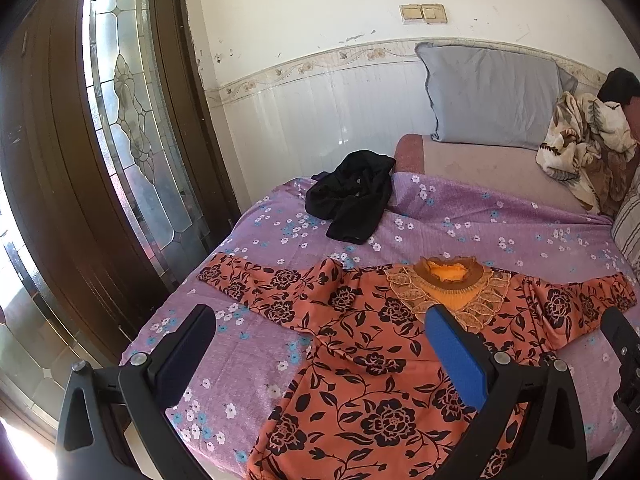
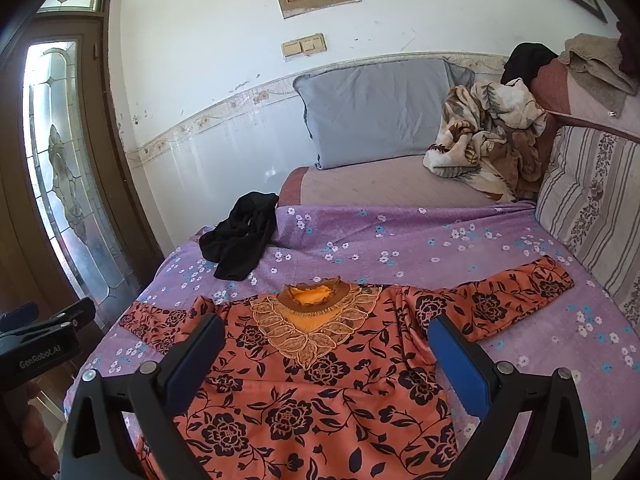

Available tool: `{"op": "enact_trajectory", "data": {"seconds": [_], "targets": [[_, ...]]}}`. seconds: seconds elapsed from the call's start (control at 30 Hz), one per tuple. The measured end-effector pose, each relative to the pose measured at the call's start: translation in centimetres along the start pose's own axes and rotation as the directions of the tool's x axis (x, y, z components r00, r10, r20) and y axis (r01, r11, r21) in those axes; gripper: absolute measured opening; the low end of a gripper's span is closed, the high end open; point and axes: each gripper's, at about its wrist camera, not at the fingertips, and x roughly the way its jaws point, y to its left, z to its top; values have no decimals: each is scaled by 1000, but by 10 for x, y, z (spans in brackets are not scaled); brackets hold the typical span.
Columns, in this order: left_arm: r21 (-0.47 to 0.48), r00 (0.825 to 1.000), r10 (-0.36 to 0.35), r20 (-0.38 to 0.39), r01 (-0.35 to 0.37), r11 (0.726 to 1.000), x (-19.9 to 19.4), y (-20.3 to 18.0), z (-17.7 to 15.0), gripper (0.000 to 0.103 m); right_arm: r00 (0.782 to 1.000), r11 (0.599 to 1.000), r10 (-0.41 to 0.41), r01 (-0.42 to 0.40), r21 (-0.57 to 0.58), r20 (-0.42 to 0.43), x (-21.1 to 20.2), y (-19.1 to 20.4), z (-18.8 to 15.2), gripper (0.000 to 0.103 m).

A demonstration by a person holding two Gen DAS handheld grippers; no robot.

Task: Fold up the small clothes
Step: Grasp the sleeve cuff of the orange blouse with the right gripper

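An orange top [image 1: 372, 364] [image 2: 320, 392] with black flowers and a lace collar lies flat, face up, on the purple flowered bedspread [image 1: 480, 216] [image 2: 400, 240], both sleeves spread out sideways. My left gripper [image 1: 320, 320] hovers open over the top's left shoulder and sleeve, holding nothing. Above the chest of the top, my right gripper [image 2: 326, 330] is open too, its fingers either side of the collar. A crumpled black garment [image 1: 352, 196] [image 2: 240, 236] lies further back on the bedspread. The left gripper's body shows at the right wrist view's left edge.
A grey pillow [image 1: 492, 96] [image 2: 380, 112] leans on the wall at the head of the bed. A bunched floral blanket [image 1: 584, 148] [image 2: 488, 136] and a striped cushion [image 2: 592, 208] sit at the right. A glazed wooden door [image 1: 120, 120] stands left of the bed.
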Motion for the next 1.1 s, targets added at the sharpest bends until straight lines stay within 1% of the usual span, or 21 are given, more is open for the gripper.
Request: {"op": "enact_trajectory", "data": {"seconds": [0.13, 0.33, 0.37, 0.43, 0.5, 0.53, 0.57, 0.6, 0.63, 0.67, 0.7, 0.73, 0.77, 0.8, 0.83, 0.9, 0.93, 0.97, 1.03, 1.07, 1.1], "targets": [[30, 1000, 8, -10, -7, 1000, 14, -11, 1, 103, 1000, 1000, -11, 12, 24, -20, 17, -11, 1, 103], [84, 999, 18, -34, -15, 996, 45, -35, -2, 103, 996, 997, -65, 67, 42, -54, 44, -37, 1, 103], [94, 999, 22, -38, -19, 995, 54, -40, -3, 103, 996, 996, -67, 71, 63, -61, 50, -47, 1, 103], [107, 999, 21, -45, -16, 994, 78, -52, -6, 103, 994, 988, -49, 62, 143, -94, 66, -78, 1, 103], [125, 995, 8, -95, 4, 992, 112, -67, -15, 103, 993, 964, -24, 54, 259, -117, 82, -122, -2, 103], [133, 990, -11, -138, 30, 991, 134, -75, -21, 103, 991, 943, -11, 55, 327, -135, 92, -147, -6, 103], [137, 981, -31, -189, 57, 989, 157, -82, -30, 103, 988, 915, 6, 58, 399, -156, 103, -176, -11, 103], [132, 970, -41, -238, 75, 988, 180, -88, -38, 103, 983, 878, 22, 68, 474, -182, 114, -206, -19, 103], [126, 961, -38, -274, 75, 989, 202, -94, -47, 103, 979, 831, 41, 77, 552, -199, 124, -234, -31, 103], [124, 948, -21, -317, 64, 990, 219, -99, -62, 103, 976, 776, 56, 91, 624, -213, 132, -261, -42, 103], [137, 935, 5, -355, 46, 990, 232, -104, -80, 103, 969, 695, 88, 107, 711, -233, 143, -284, -61, 102], [146, 916, 23, -401, 39, 988, 240, -109, -97, 103, 966, 621, 107, 121, 774, -237, 148, -305, -73, 102], [141, 886, 19, -464, 52, 989, 245, -117, -113, 103, 965, 553, 131, 119, 825, -227, 153, -323, -83, 102], [124, 863, 3, -506, 69, 990, 249, -120, -119, 103, 966, 511, 140, 119, 851, -219, 157, -338, -88, 102], [101, 850, -16, -527, 81, 992, 252, -121, -122, 103, 967, 491, 126, 132, 861, -220, 160, -350, -90, 102], [99, 846, -3, -533, 66, 993, 260, -122, -121, 103, 970, 464, 106, 146, 874, -218, 169, -369, -91, 100], [101, 847, -1, -532, 64, 993, 264, -122, -120, 103, 971, 446, 104, 149, 883, -216, 175, -379, -92, 96], [99, 851, 1, -525, 60, 993, 266, -121, -120, 103, 970, 432, 94, 163, 887, -224, 180, -386, -92, 90], [95, 846, 0, -533, 60, 994, 262, -123, -120, 103, 966, 429, 57, 205, 880, -252, 191, -400, -93, 84], [96, 847, 1, -532, 60, 994, 265, -123, -120, 103, 967, 432, 36, 213, 876, -253, 196, -406, -91, 80], [88, 844, -5, -537, 61, 994, 265, -122, -120, 103, 970, 439, 12, 215, 873, -244, 201, -411, -87, 79]]}}
